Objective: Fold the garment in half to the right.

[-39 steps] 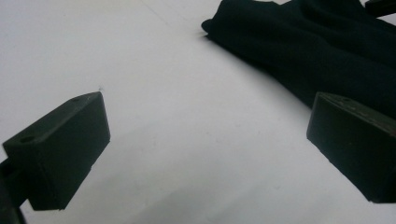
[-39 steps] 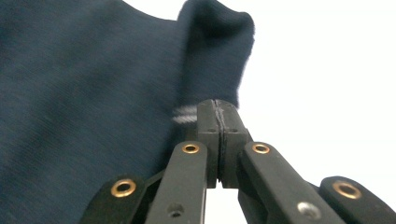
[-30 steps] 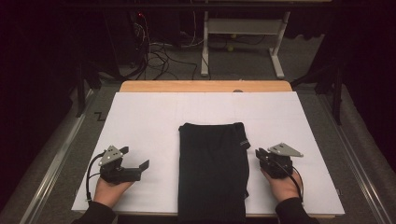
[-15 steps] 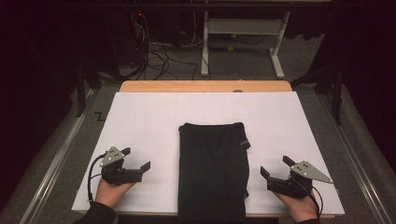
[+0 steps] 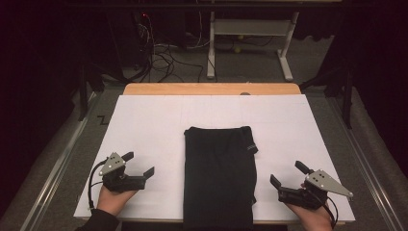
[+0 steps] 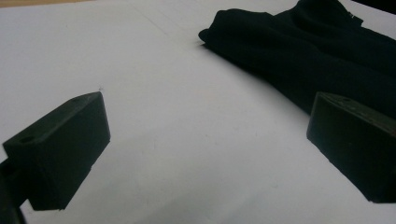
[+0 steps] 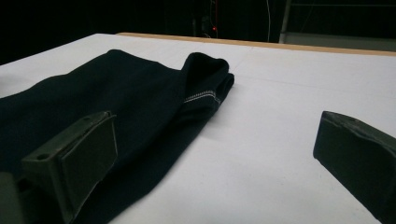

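A folded black garment (image 5: 219, 173) lies lengthwise in the middle of the white table sheet (image 5: 149, 125), its near end hanging over the front edge. My left gripper (image 5: 140, 163) rests on the sheet to the garment's left, open and holding nothing. My right gripper (image 5: 287, 175) is at the front right, open and apart from the cloth. The left gripper view has the garment (image 6: 308, 51) at upper right beyond my left gripper (image 6: 210, 140). In the right gripper view the garment (image 7: 116, 98), with a white-stitched hem, lies left of centre, behind my right gripper (image 7: 215, 154).
The white sheet covers a wooden table (image 5: 211, 89) whose far edge shows bare. Beyond it are a white metal frame (image 5: 250, 33) and cables (image 5: 159, 53) on the dark floor. Metal rails (image 5: 53, 168) run along both sides of the table.
My right gripper has pulled back from the garment's right edge toward the front right corner and opened wider. The left gripper has barely shifted. The garment lies as before.
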Tool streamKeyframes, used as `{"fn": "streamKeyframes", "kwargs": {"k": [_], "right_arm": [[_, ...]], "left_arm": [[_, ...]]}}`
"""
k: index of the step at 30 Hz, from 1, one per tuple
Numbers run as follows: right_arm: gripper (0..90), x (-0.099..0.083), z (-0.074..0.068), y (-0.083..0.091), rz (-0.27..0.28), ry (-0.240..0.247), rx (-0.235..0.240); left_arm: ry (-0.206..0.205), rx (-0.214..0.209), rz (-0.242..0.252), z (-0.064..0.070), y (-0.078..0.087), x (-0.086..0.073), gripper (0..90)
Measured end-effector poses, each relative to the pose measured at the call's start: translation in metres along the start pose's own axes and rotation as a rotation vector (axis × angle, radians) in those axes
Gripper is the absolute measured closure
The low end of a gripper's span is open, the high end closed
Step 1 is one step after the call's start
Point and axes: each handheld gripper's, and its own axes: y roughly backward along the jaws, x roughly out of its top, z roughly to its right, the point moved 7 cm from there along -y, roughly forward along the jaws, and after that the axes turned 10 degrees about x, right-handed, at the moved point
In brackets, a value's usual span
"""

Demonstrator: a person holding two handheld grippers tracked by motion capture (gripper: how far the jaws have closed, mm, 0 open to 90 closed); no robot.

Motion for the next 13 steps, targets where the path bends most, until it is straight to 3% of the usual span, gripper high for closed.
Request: {"fn": "streamKeyframes", "kwargs": {"k": [13], "right_arm": [[0.0, -0.0031, 0.0025, -0.0029, -0.008, -0.009, -0.003]], "left_arm": [[0.008, 0.008, 0.016, -0.0025, 0.0039, 0.0022, 0.0]]}}
